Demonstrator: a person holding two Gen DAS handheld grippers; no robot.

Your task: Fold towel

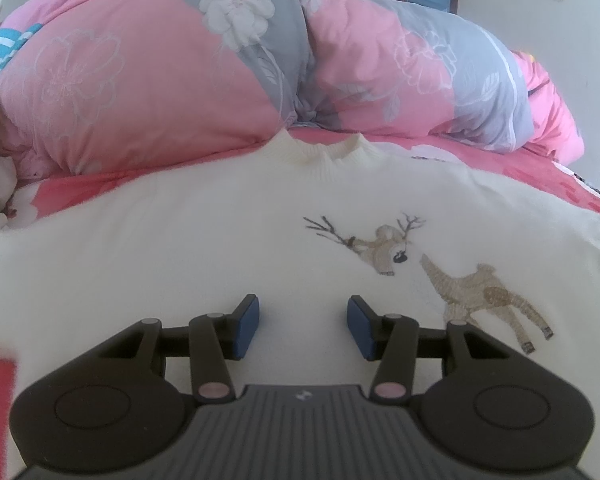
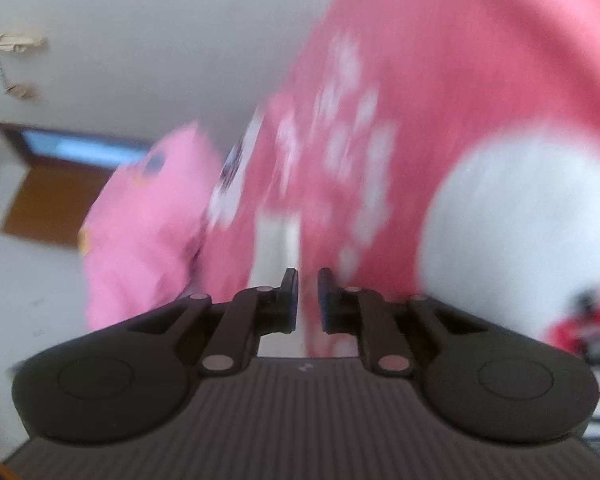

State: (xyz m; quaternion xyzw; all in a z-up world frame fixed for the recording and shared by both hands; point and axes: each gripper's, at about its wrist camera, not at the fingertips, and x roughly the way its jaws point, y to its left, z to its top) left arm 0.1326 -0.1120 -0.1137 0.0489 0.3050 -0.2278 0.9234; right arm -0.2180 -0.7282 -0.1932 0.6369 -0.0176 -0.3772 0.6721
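Cream sweater (image 1: 220,248), ribbed collar, embroidered deer (image 1: 480,292), lies flat on pink bedsheet (image 1: 500,160) before rolled quilt (image 1: 140,92). Left gripper (image 1: 302,326) jaws apart over sweater, empty. Right view blurred: right gripper (image 2: 308,300) slightly apart, empty, sweater unclear there.

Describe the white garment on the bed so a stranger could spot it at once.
Start at the rolled pink and grey floral quilt across the bed. Just in front lies the cream sweater, spread flat, ribbed collar toward the quilt. Only it carries an embroidered deer.

Sweater (image 1: 180,248) on bed (image 1: 500,164) — quilt (image 1: 140,80) behind
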